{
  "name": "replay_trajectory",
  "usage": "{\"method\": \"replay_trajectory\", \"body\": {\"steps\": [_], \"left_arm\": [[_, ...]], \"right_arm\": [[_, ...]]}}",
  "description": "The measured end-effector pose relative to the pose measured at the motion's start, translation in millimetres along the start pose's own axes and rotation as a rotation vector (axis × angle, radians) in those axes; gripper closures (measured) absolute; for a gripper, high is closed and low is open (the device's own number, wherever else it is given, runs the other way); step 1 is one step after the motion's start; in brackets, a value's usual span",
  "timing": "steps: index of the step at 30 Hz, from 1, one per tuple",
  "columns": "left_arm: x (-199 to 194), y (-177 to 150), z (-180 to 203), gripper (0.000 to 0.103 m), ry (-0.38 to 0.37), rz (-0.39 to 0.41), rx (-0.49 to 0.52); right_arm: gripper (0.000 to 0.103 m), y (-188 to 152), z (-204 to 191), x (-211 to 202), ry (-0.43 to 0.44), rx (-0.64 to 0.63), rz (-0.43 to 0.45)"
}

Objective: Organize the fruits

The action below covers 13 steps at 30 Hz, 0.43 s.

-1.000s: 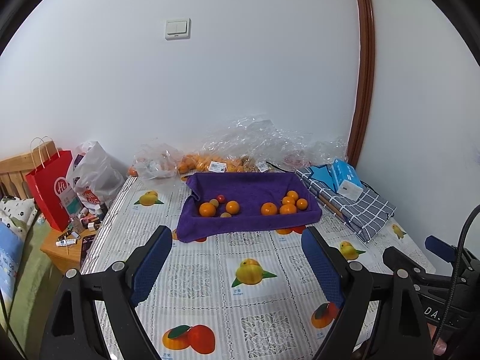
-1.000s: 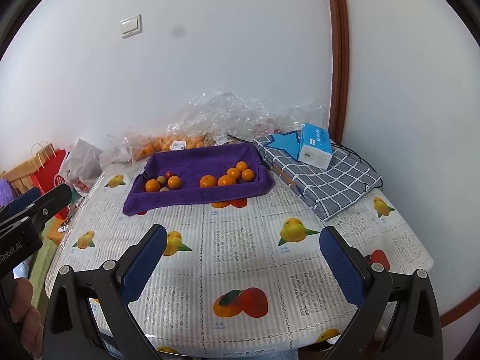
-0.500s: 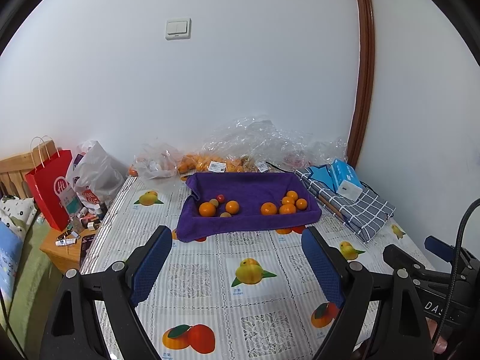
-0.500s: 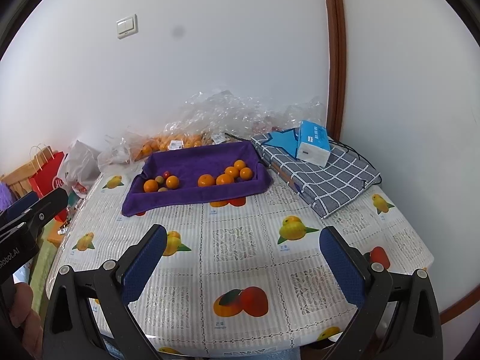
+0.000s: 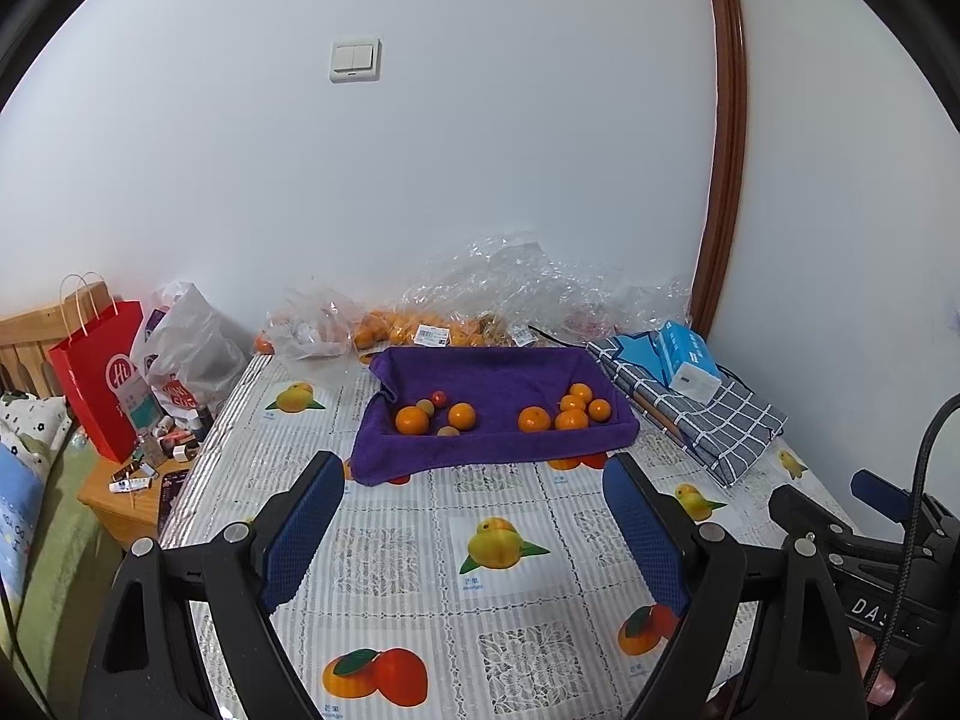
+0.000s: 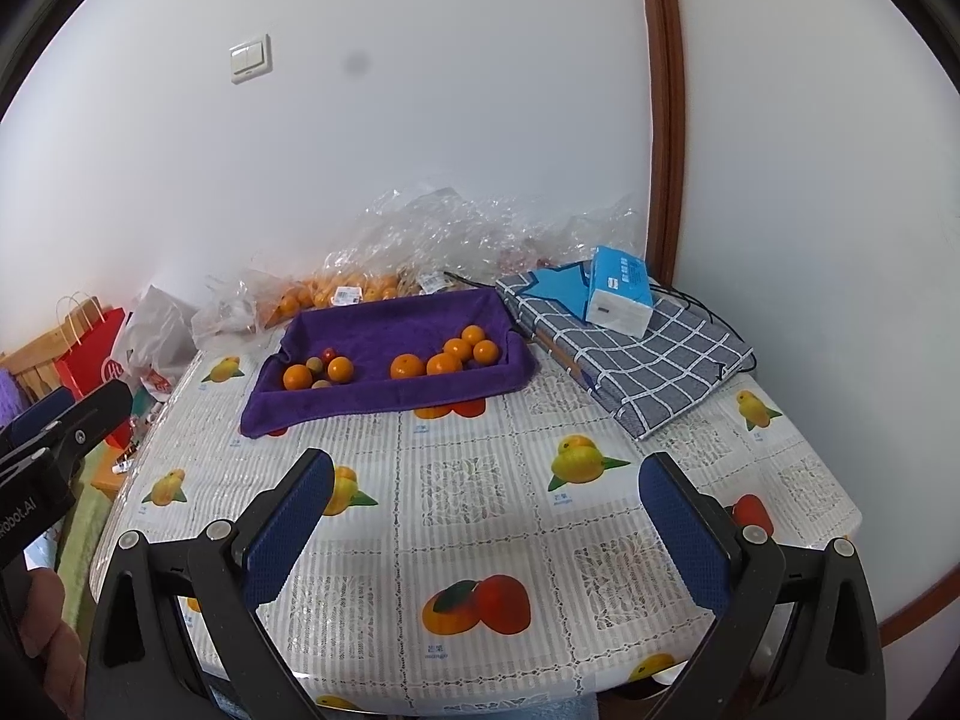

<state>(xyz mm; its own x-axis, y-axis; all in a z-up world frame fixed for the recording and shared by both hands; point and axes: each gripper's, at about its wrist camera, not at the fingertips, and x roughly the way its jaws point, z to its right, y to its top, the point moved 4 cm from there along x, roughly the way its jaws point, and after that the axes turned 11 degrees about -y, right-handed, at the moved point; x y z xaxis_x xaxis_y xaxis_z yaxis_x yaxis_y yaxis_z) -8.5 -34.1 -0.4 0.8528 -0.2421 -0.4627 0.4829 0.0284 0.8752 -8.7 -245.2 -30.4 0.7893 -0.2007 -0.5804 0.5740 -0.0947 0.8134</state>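
White wall with a switch point(image 5: 354, 60); brown door frame point(image 5: 727, 144) at the right.

Worktop point(image 5: 510, 618): cloth printed with fruit pictures, set against the wall.

Tray point(image 5: 492, 381): lined with a purple towel, at the far middle of the worktop.

Fruits, left group point(image 5: 435, 414): two oranges, a small red fruit and two small brownish ones, in the tray's left end.

Fruits, right group point(image 5: 567, 411): five oranges, close together in the tray's right end, a bare strip of towel between the groups.

Bags point(image 5: 492, 300): clear plastic, more oranges inside, behind the tray along the wall.

Folded cloth point(image 6: 630, 354): checked, right of the tray, tissue pack point(image 6: 621, 291) on top.

Red bag point(image 5: 96, 378): beside the worktop, left.

Left hand-held gripper point(image 5: 474, 531): fingers spread wide, nothing between them, over the near half of the worktop.

Right hand-held gripper point(image 6: 486, 528): likewise spread and empty, near the front edge.

Key relation: the tray lies straight ahead of the left hand-held gripper and ahead, slightly left, of the right; its long axis runs across both views. The left looks somewhat nearer.

Stage, as judged: fruit in two groups with mixed kinds on the left would fit sorting under way or finished; the frames do not settle which.
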Motion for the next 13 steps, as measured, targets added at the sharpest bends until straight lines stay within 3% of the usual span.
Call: {"method": "replay_trajectory", "body": {"steps": [13], "left_arm": [[-1.9,3.1,4.0,0.013,-0.005,0.01,0.021]], "right_arm": [[0.002,1.8,-0.7,-4.8,0.0,-0.002,0.008]]}}
